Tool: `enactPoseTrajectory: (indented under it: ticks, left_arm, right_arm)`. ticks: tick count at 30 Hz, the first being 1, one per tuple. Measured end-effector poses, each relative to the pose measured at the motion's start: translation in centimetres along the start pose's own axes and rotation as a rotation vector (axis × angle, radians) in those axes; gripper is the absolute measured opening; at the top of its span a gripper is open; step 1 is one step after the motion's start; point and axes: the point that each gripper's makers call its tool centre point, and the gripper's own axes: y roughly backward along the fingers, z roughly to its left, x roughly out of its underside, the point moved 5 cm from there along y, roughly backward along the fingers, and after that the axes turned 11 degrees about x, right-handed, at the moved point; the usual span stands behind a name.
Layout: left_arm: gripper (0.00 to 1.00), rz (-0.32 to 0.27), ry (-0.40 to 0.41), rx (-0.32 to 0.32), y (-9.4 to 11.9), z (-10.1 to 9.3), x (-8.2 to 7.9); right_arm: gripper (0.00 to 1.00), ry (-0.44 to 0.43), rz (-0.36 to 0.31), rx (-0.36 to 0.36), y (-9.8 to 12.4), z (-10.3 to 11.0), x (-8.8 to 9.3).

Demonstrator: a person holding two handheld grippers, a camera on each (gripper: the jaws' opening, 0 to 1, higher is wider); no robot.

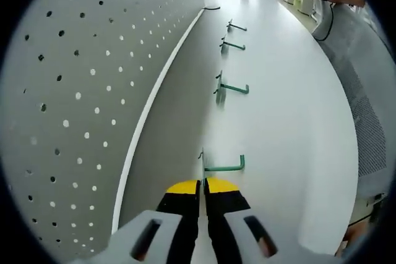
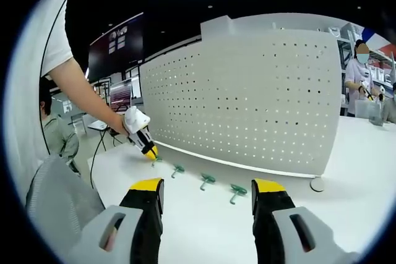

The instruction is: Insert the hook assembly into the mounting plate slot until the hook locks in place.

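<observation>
Four green hooks lie in a row on the white table [image 1: 291, 109], just in front of the foot of the upright white pegboard [image 1: 93, 72]. In the left gripper view the nearest hook [image 1: 225, 166] lies right beyond the yellow tips of the left tongs [image 1: 202, 185], its long arm running right and ending in a short upturned tip. Whether the tips touch it cannot be told. Further along the row come the second hook [image 1: 232, 88], the third hook [image 1: 232, 45] and the far hook [image 1: 236, 26], each well apart from the next and none of them in the board's holes.

The left tongs are closed, the two yellow-capped black jaws pressed together with nothing between them.

In the right gripper view the same left tongs [image 2: 151, 152] point down at the table at the left end of the row, held by a person's hand [image 2: 117, 127] on a bare arm. The right tongs [image 2: 207, 188] hang well back from the row, jaws spread wide and empty, with the hooks and the pegboard seen between them.

Far right, another person [image 2: 357, 75] stands behind the table's end.
</observation>
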Motion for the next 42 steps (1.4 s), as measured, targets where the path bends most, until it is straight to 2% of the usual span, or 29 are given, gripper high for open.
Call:
enactPoseTrajectory:
  ticks: [2,3,4,9,14,19,24,29,31,34,42]
  left_arm:
    - [0.03,-0.025,0.025,-0.02,0.3,0.2,-0.2]
    - [0.03,-0.072,0.071,-0.017,0.4,0.0,-0.5]
    - [0.03,-0.093,0.085,-0.02,0.5,0.0,-0.7]
    - [0.03,-0.103,0.085,-0.055,0.9,0.0,-0.7]
    - [0.03,-0.167,0.102,-0.094,1.7,-0.1,-1.5]
    - [0.03,-0.246,0.16,-0.139,2.6,-0.1,-2.1]
    - [0.03,-0.284,0.165,-0.164,3.1,-0.7,-2.6]
    - [0.03,-0.377,0.203,-0.207,3.9,-0.9,-3.5]
    - [0.03,-0.462,0.255,-0.205,4.3,-1.2,-4.2]
    - [0.03,-0.5,0.275,-0.239,4.8,-1.3,-4.4]
    - [0.03,-0.627,0.352,-0.255,5.7,-2.8,-5.2]
  right_arm:
    - [0.55,-0.004,0.0,0.001,0.0,0.0,0.0]
    - [0.55,-0.01,-0.003,0.004,0.0,-0.1,0.0]
    - [0.55,-0.013,-0.004,0.007,0.1,-0.2,0.0]
    - [0.55,-0.03,-0.013,0.02,0.2,-0.5,-0.2]
    - [0.55,-0.037,-0.024,0.025,0.3,-0.6,-0.4]
    - [0.55,-0.057,-0.035,0.032,0.3,-0.9,-0.5]
    - [0.55,-0.053,-0.045,0.027,0.4,-0.8,-0.7]
    - [0.55,-0.048,-0.051,0.021,0.4,-0.6,-0.8]
    - [0.55,-0.044,-0.055,0.017,0.4,-0.5,-0.9]
    - [0.55,-0.04,-0.058,0.01,0.5,-0.4,-1.0]
    - [0.55,-0.028,-0.062,-0.012,0.4,0.0,-1.1]
